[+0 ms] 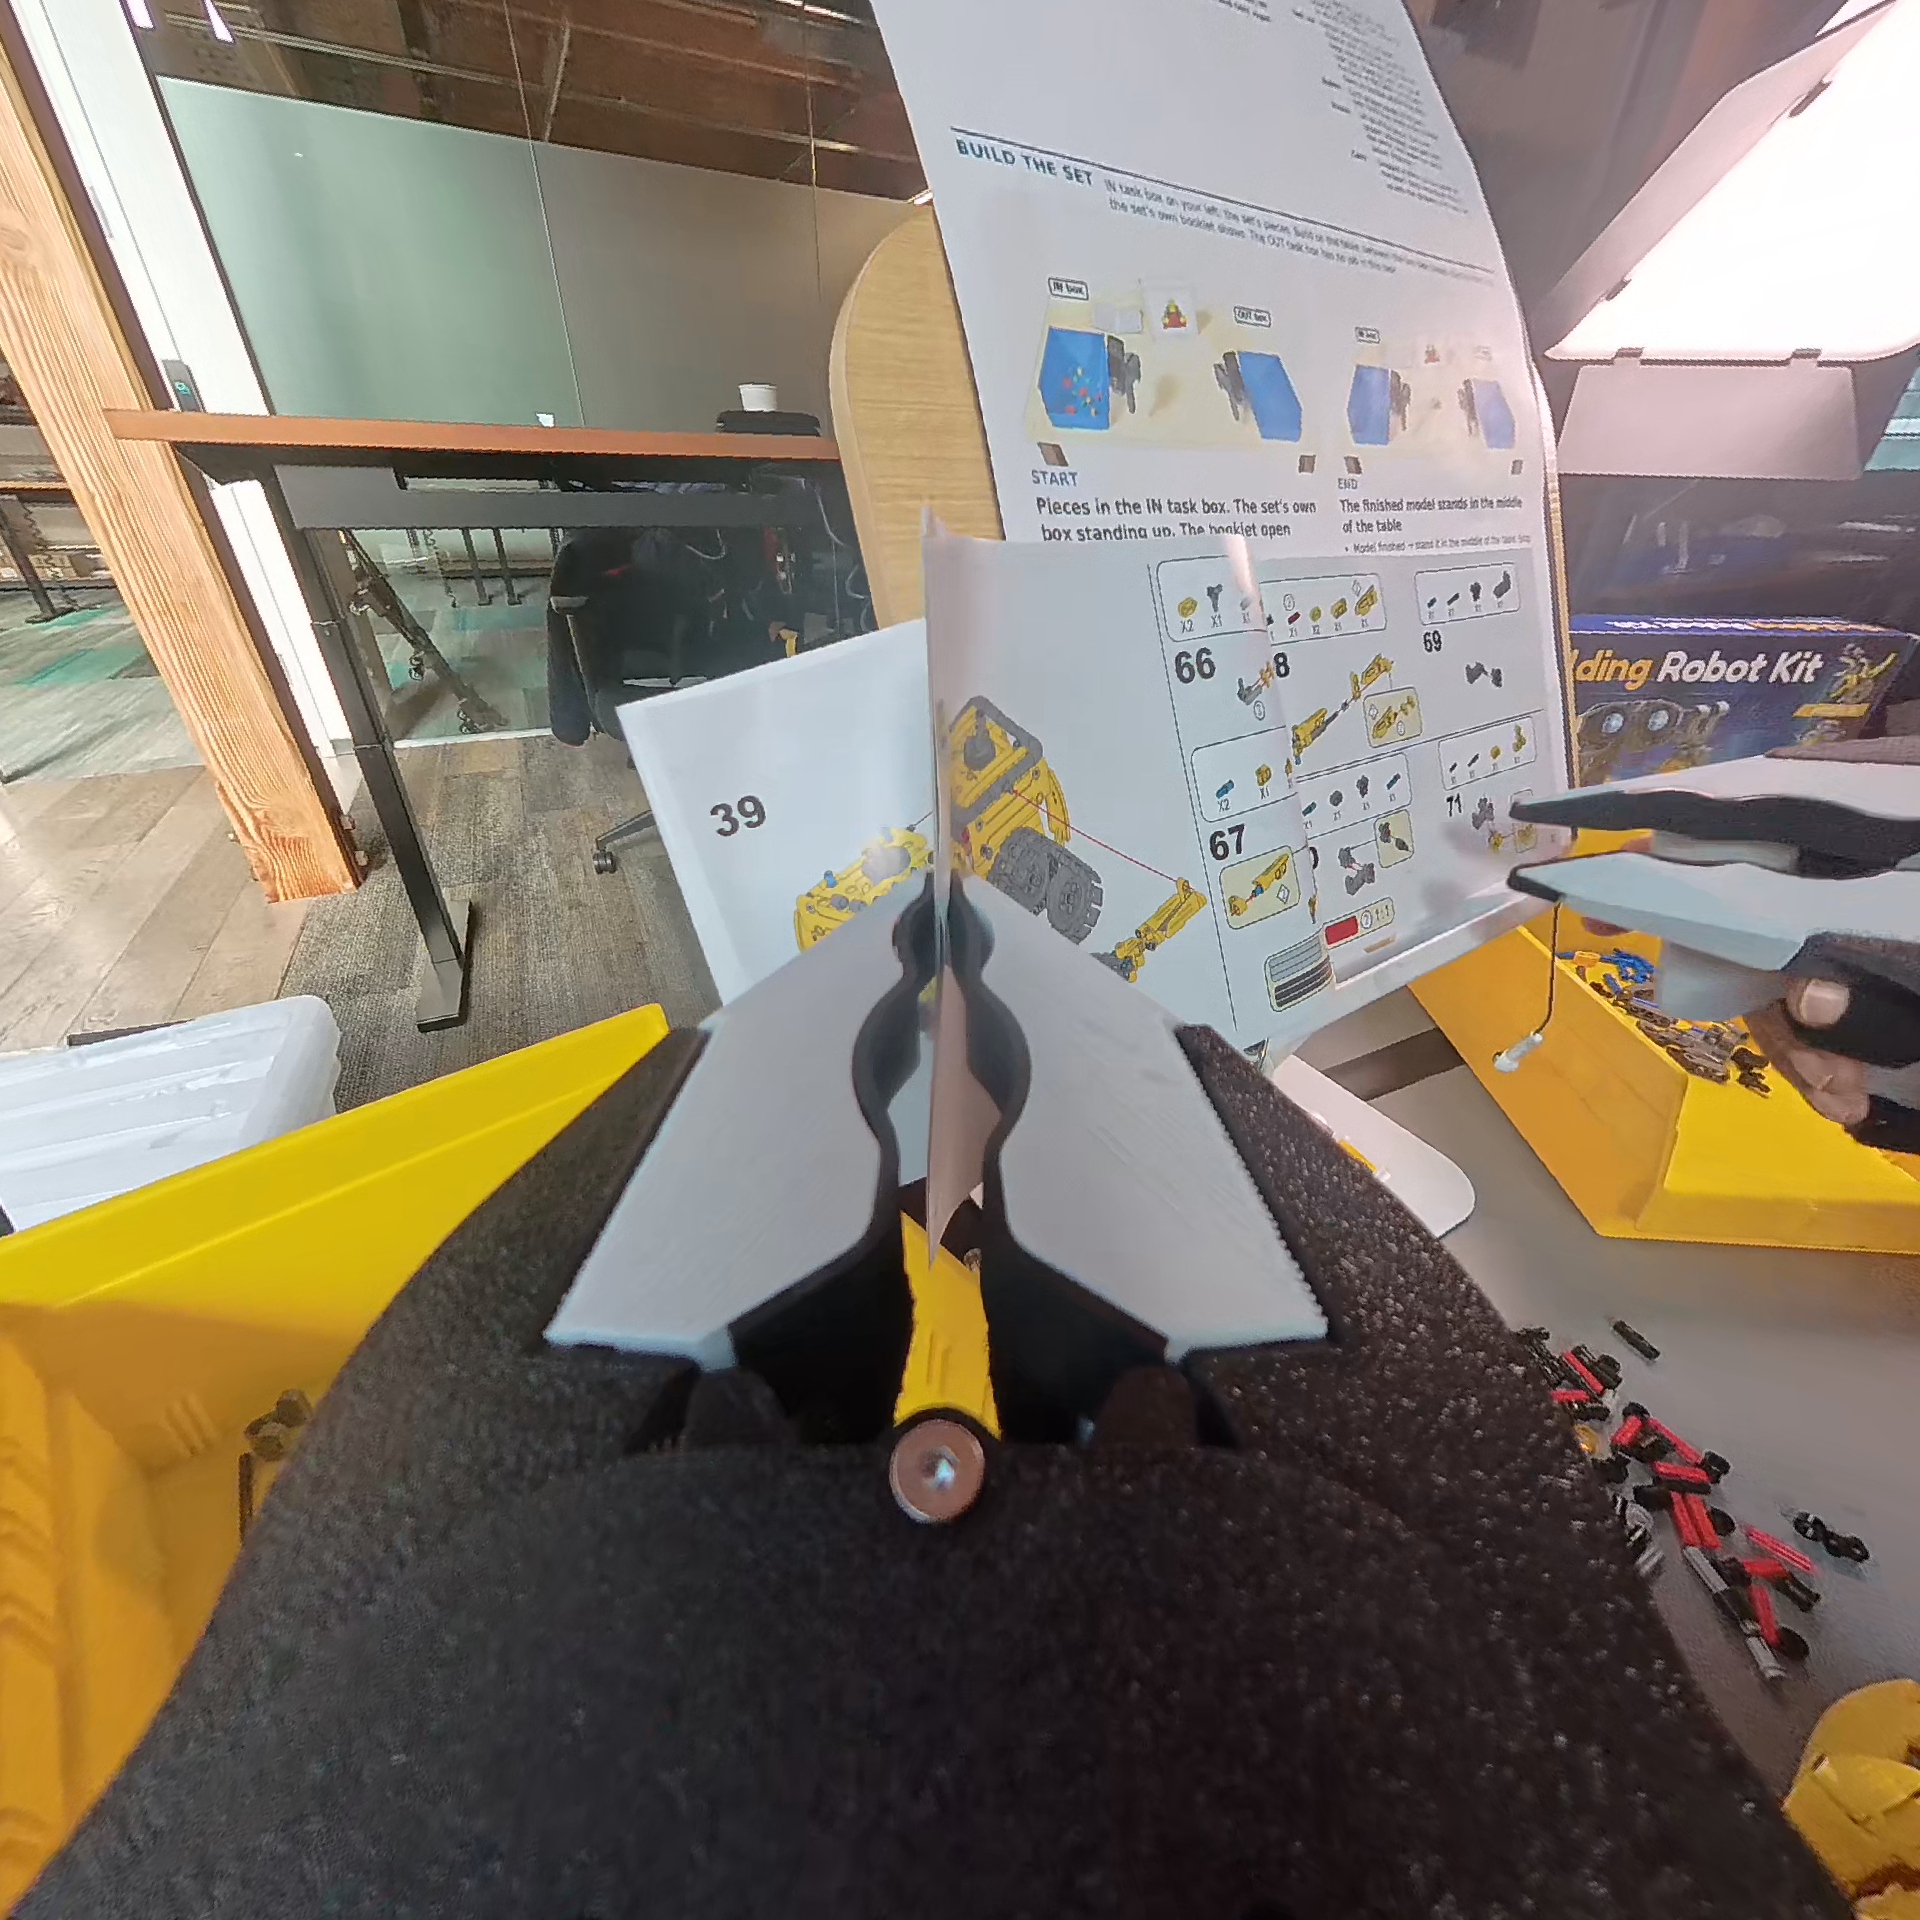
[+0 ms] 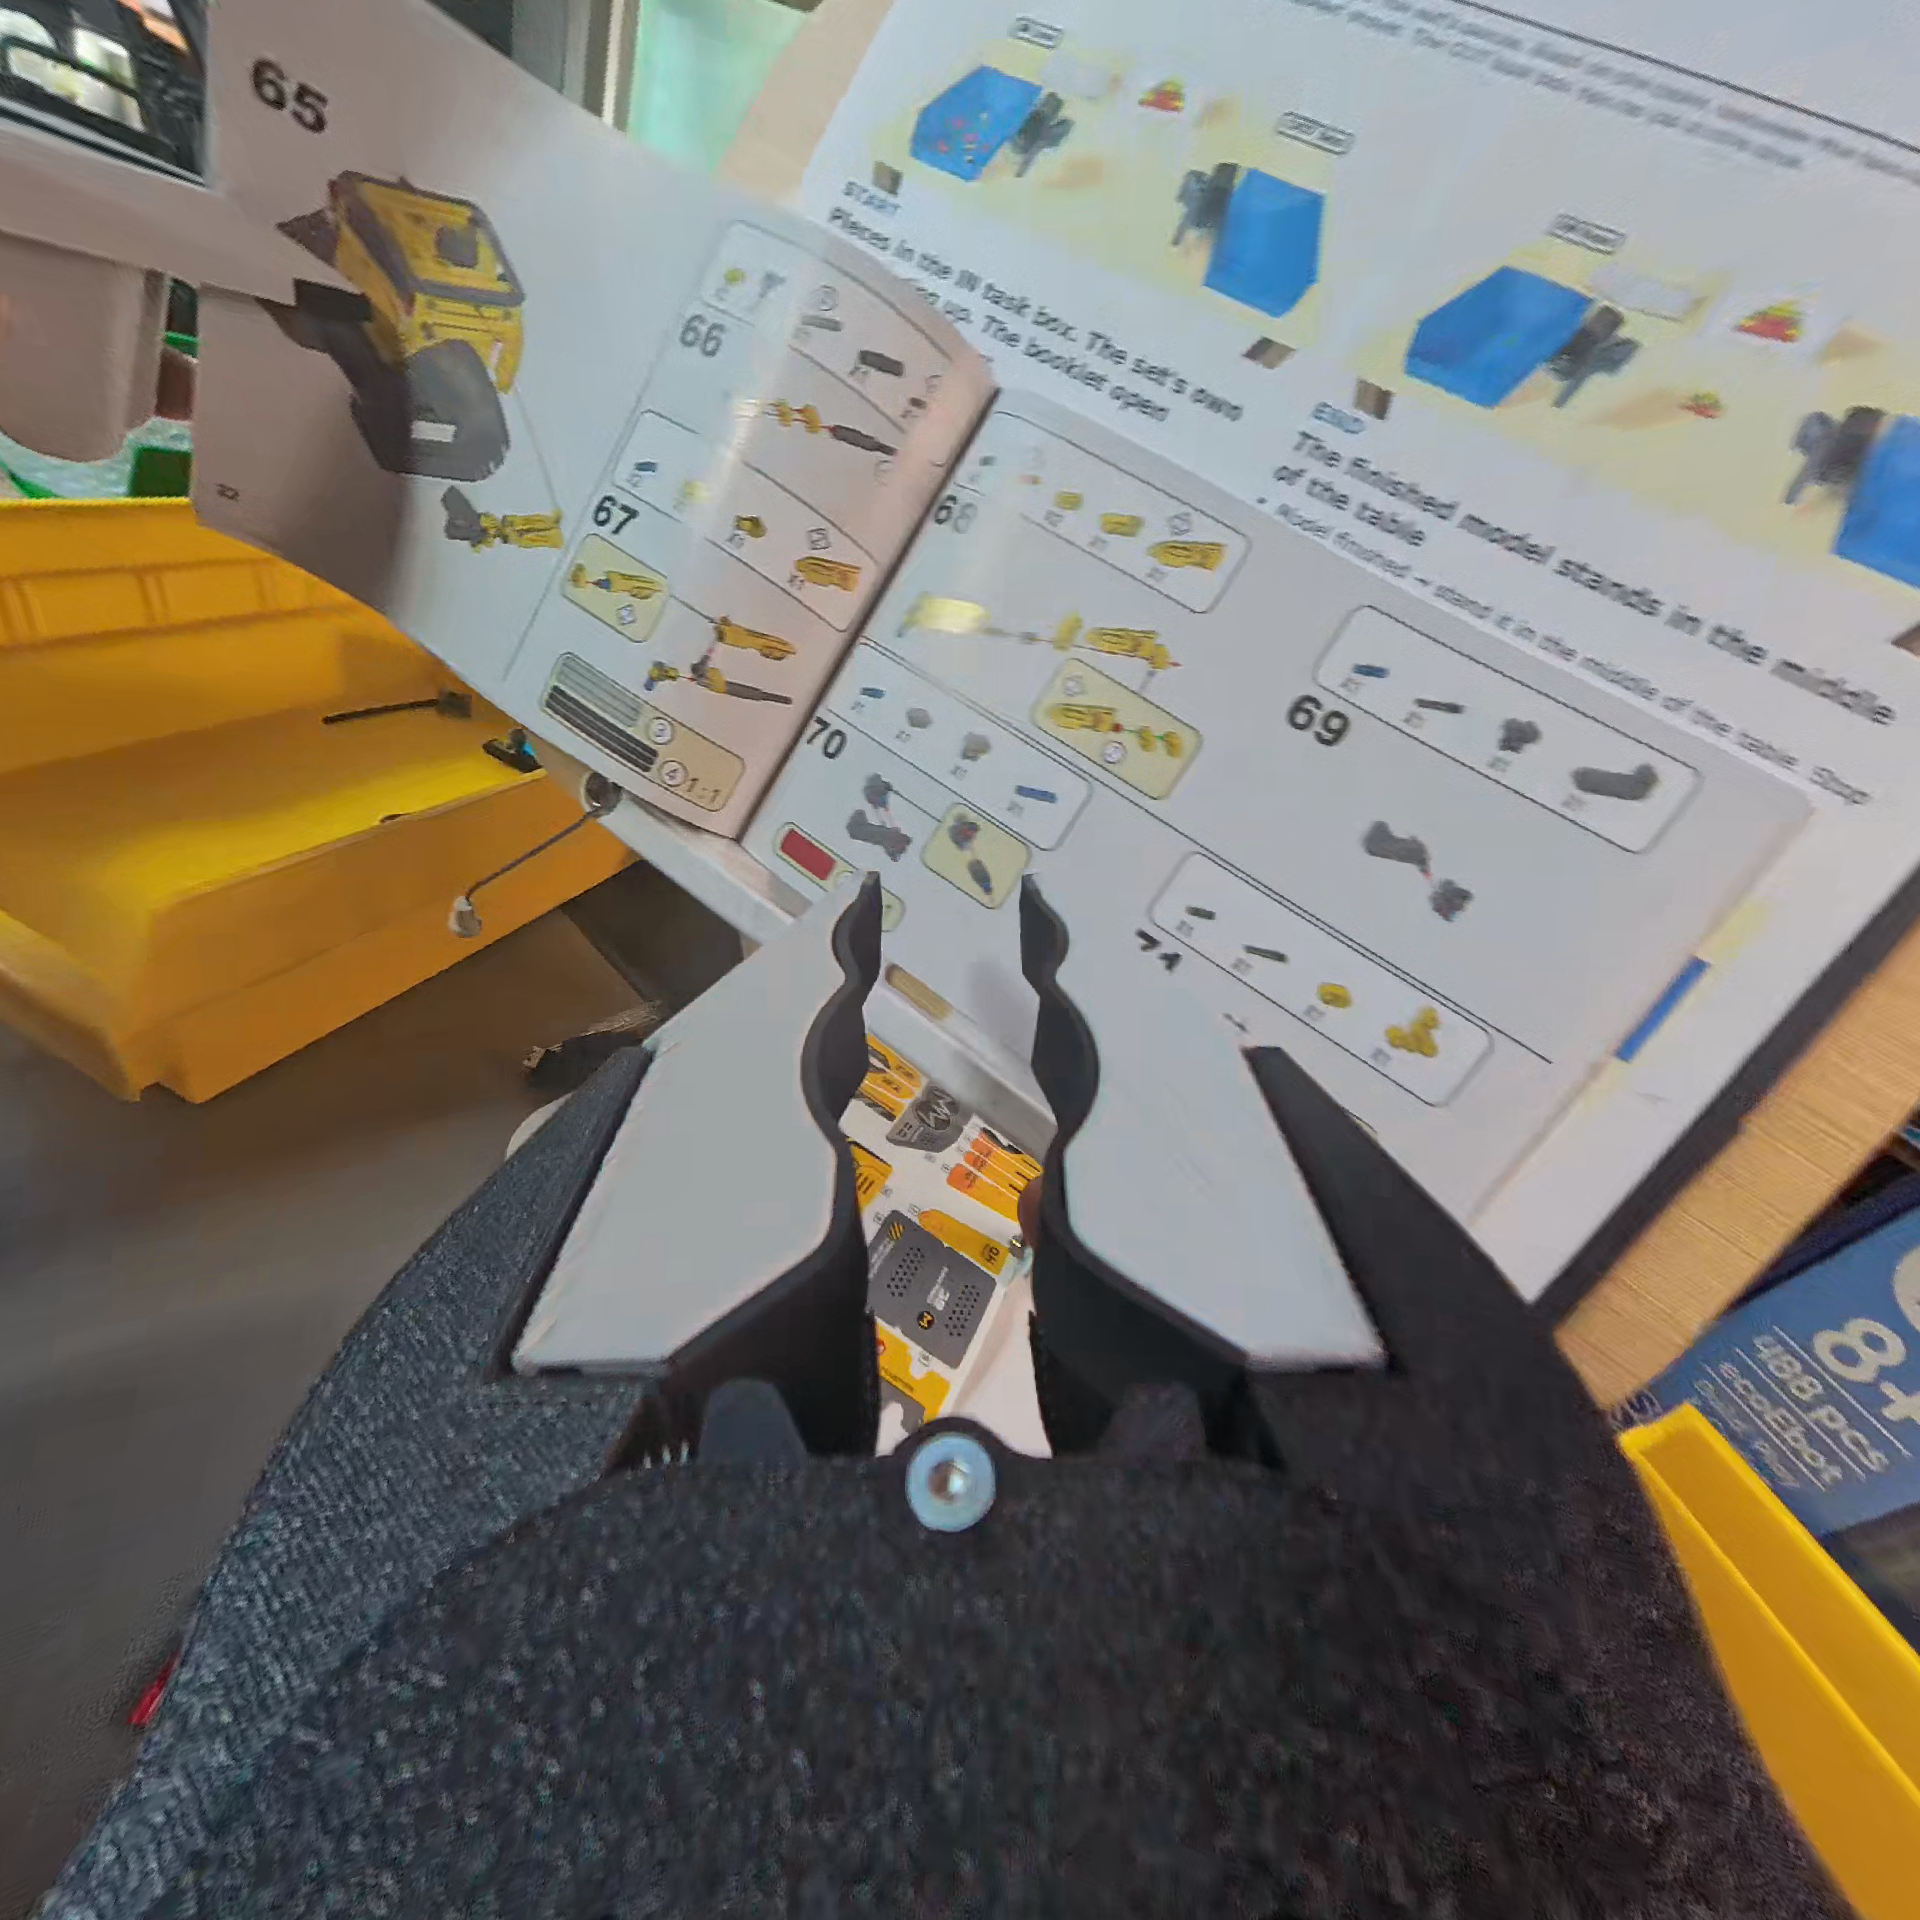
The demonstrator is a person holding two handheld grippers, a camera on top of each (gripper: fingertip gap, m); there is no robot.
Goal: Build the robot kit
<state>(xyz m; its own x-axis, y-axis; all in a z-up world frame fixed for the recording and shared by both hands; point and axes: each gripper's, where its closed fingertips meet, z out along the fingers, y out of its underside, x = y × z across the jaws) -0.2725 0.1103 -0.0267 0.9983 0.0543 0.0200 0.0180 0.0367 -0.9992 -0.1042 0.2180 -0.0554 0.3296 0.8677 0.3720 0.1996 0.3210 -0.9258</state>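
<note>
An instruction booklet (image 1: 1382, 727) stands open on a white stand (image 1: 1382, 1143). My left gripper (image 1: 940, 914) is shut on the outer edge of its left page (image 1: 1081, 727), which shows nearly edge-on and is lifted toward me; an earlier page (image 1: 769, 790) shows behind it. My right gripper (image 2: 948, 891) is open and empty, its tips just short of the lower part of the right page (image 2: 1351, 748). It also shows in the left wrist view (image 1: 1522, 847), held by a gloved hand. The lifted page shows in the right wrist view (image 2: 436, 343).
A large printed sheet (image 1: 1226, 343) stands behind the booklet. Yellow bins sit left (image 1: 312, 1195) and right (image 1: 1610, 1132), the right one holding small parts. A blue kit box (image 1: 1725, 686) stands at the back right. Red and black pins (image 1: 1683, 1496) lie on the grey table.
</note>
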